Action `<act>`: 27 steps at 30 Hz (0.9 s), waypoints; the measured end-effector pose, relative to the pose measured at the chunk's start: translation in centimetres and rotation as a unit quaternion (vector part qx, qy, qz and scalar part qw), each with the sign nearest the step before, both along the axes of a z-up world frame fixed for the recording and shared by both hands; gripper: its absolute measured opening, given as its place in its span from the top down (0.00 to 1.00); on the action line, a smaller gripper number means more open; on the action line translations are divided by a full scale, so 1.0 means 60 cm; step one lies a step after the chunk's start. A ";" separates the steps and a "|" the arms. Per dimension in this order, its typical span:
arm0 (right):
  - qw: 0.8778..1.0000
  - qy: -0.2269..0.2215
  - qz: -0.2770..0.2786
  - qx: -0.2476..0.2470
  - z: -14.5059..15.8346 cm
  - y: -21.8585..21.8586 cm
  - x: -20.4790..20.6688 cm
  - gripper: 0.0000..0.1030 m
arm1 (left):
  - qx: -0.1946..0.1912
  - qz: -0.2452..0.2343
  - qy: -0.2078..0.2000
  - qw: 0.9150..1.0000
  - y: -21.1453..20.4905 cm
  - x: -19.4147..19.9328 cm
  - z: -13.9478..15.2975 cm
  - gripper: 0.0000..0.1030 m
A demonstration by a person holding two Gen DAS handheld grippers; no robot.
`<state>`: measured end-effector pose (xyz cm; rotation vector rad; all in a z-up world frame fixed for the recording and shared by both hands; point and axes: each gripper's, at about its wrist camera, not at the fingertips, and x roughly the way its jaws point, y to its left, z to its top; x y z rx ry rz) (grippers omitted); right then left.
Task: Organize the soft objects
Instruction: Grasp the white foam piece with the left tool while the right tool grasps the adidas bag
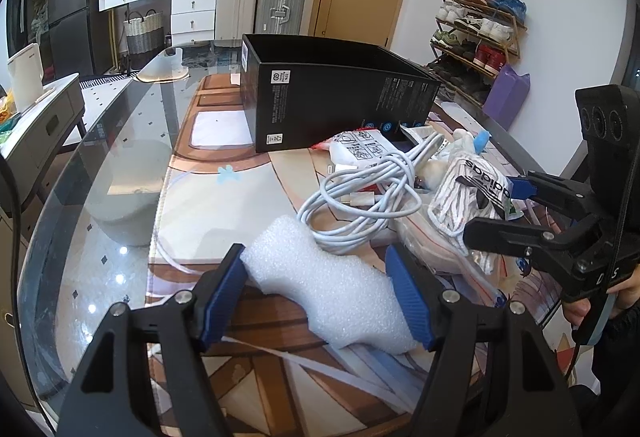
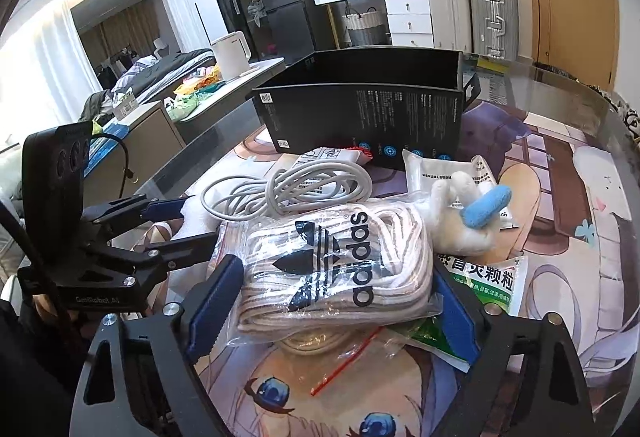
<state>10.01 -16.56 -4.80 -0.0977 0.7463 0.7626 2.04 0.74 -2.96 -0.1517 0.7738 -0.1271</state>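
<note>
My left gripper (image 1: pixel 316 257) is shut on a white foam piece (image 1: pixel 328 285); both blue pads press its sides just above the printed mat. In the right wrist view it shows at the left (image 2: pixel 196 221). A clear bag of white adidas laces (image 2: pixel 332 261) lies between the pads of my right gripper (image 2: pixel 338 265). Those pads stand at the bag's two sides and the bag does not look squeezed. The left wrist view has this gripper (image 1: pixel 494 211) at the right, a hand behind it. A white plush toy with a blue part (image 2: pixel 464 213) lies just beyond the bag.
An open black box (image 1: pixel 332 97) stands behind the pile on the glass table (image 1: pixel 120 197). A coiled white cable (image 1: pixel 360 197) lies between the foam and the box. A green medicine sachet (image 2: pixel 480 277) and other packets lie under and around the bag.
</note>
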 end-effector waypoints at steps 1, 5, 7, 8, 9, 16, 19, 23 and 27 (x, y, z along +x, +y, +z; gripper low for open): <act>1.000 -0.001 -0.001 0.003 0.001 -0.002 -0.003 0.19 | 0.000 -0.001 0.000 1.000 0.000 -0.001 0.000 0.33; 1.000 -0.007 -0.014 0.017 0.008 -0.021 -0.006 0.45 | -0.002 -0.003 -0.002 1.000 0.003 -0.004 0.001 0.34; 0.999 -0.009 -0.022 0.025 0.010 -0.030 -0.006 0.54 | -0.004 -0.005 -0.004 1.000 0.003 -0.008 0.002 0.34; 0.999 -0.009 -0.023 0.026 0.010 -0.032 -0.007 0.58 | -0.004 -0.005 -0.004 1.000 0.003 -0.008 0.003 0.34; 0.999 -0.011 -0.023 0.028 0.010 -0.034 -0.010 0.61 | -0.005 -0.005 -0.005 1.000 0.003 -0.009 0.004 0.35; 0.998 -0.035 -0.025 0.036 0.017 -0.039 -0.026 0.74 | -0.007 -0.007 -0.012 1.000 0.002 -0.018 0.013 0.35; 0.998 -0.045 -0.024 0.037 0.021 -0.040 -0.030 0.76 | -0.007 -0.006 -0.016 1.000 0.001 -0.021 0.017 0.35; 0.997 -0.054 -0.020 0.042 0.028 -0.043 -0.038 0.78 | -0.006 -0.008 -0.021 1.000 0.001 -0.028 0.023 0.35; 0.997 -0.062 -0.017 0.047 0.037 -0.045 -0.050 0.79 | -0.006 -0.008 -0.025 1.000 0.001 -0.033 0.028 0.35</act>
